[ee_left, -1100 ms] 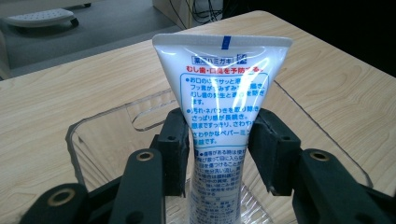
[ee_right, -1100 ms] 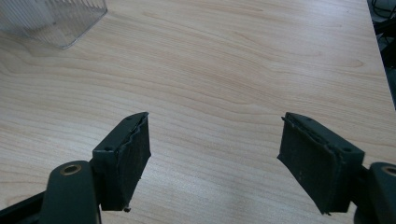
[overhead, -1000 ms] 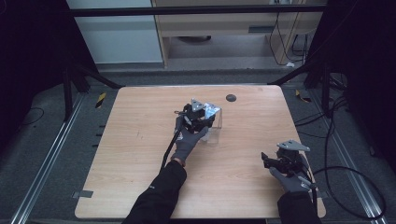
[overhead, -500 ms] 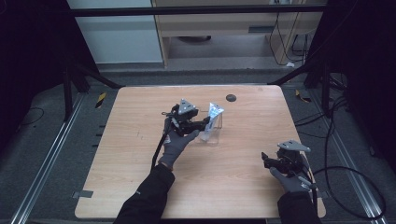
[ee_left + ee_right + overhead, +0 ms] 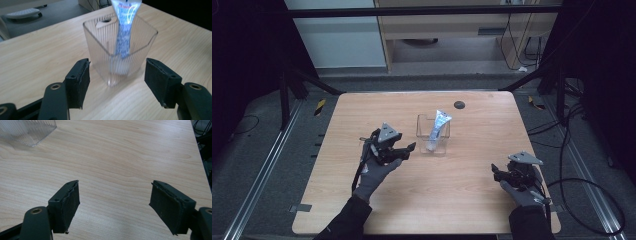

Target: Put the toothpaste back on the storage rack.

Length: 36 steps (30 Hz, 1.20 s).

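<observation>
A clear ribbed square cup (image 5: 432, 135) stands upright near the middle of the wooden table (image 5: 472, 200). A white and blue tube (image 5: 438, 128) leans inside it, its crimped end sticking up above the rim. In the left gripper view the cup (image 5: 120, 52) and the tube (image 5: 125, 27) sit just beyond the jaws. My left gripper (image 5: 408, 148) is open, a short way left of the cup, holding nothing. My right gripper (image 5: 498, 172) rests open near the table's front right corner, over bare wood. A corner of the cup (image 5: 27, 131) shows at the upper left of the right gripper view.
A dark round hole (image 5: 459, 105) sits near the table's far edge, behind the cup. Metal rails and dark frame posts flank the table. Cables (image 5: 582, 190) trail on the floor at the right. A cabinet stands beyond the far edge.
My left gripper has drawn back from the cup toward the front left, leaving the tube standing in it. The right gripper has not moved.
</observation>
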Each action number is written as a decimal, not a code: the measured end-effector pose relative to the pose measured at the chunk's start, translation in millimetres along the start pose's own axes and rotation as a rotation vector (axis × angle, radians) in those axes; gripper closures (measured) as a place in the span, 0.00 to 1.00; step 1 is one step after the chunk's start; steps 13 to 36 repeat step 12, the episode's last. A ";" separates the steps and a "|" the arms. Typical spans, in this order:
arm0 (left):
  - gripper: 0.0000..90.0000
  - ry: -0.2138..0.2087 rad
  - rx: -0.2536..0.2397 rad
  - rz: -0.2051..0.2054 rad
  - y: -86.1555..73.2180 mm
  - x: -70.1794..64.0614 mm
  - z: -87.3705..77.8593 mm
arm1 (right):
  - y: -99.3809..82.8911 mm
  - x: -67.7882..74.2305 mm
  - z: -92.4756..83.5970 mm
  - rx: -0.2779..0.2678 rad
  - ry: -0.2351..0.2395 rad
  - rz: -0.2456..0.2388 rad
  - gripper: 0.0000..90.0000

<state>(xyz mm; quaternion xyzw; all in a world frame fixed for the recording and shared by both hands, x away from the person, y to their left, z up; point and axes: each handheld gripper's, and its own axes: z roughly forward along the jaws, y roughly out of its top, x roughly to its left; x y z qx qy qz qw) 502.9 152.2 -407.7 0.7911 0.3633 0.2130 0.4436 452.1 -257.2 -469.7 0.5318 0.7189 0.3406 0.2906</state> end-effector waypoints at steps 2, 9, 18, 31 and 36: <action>0.39 0.014 0.019 0.007 -9.0 2.6 -4.3 | -0.4 0.2 1.1 0.003 -0.002 -0.016 0.26; 0.40 0.069 0.051 -0.019 -44.1 20.5 -19.0 | -1.6 2.2 0.6 -0.003 0.003 -0.017 0.26; 0.40 0.081 0.066 -0.033 -52.3 25.6 -22.6 | -2.4 1.9 1.3 -0.003 0.005 -0.014 0.26; 0.40 0.081 0.066 -0.033 -52.3 25.6 -22.6 | -2.4 1.9 1.3 -0.003 0.005 -0.014 0.26; 0.40 0.081 0.066 -0.033 -52.3 25.6 -22.6 | -2.4 1.9 1.3 -0.003 0.005 -0.014 0.26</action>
